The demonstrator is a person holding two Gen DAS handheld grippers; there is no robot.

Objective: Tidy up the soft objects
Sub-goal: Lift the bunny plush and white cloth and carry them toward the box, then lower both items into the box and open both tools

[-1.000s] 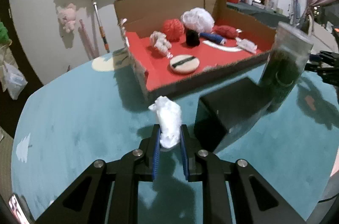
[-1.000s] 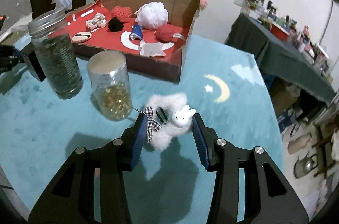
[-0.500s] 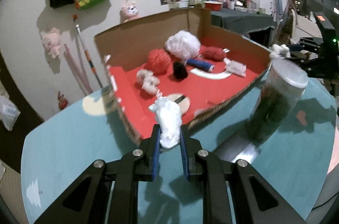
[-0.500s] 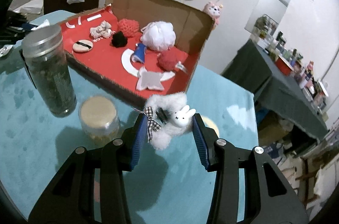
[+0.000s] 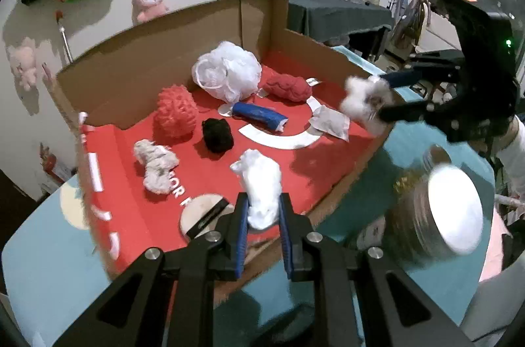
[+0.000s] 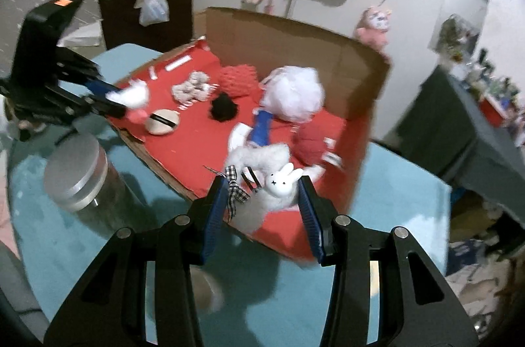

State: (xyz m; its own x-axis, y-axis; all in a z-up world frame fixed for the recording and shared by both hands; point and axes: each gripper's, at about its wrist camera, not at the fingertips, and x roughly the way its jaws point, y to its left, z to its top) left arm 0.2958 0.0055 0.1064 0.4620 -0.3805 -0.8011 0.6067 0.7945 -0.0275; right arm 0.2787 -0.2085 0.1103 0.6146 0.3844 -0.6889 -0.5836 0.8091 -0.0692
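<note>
White cotton wad (image 5: 262,187): pinched tight in the left gripper (image 5: 262,224), held over the near edge of the red-lined cardboard box (image 5: 131,77). Fluffy white bunny toy (image 6: 265,179): clamped in the right gripper (image 6: 264,206), jaws partly apart around it, above the box's near corner. Box sits on teal table (image 5: 49,265); metal-lidded jar (image 6: 78,179) just beside it.
</note>
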